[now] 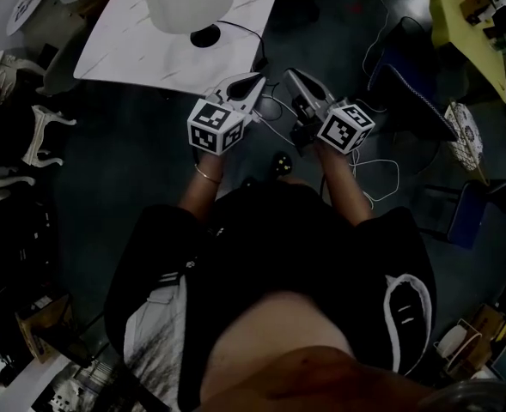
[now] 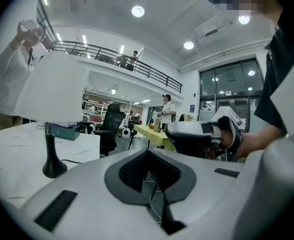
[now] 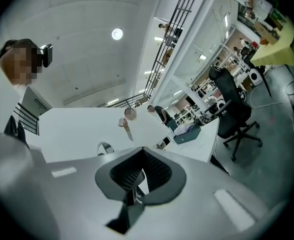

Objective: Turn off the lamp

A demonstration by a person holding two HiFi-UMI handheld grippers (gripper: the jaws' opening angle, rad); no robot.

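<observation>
Approach step. My left claw and right claw both closed, empty, near worktop edge. Next, I judge: find lamp switch, not yet visible, and press.

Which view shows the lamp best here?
The left gripper view: it shows the lamp side-on, with white shade, dark stem, round base and cord on the white table. The head view sees it from above, shade cropped by the top edge. The right gripper view shows only a white shape that may be its shade.
</observation>
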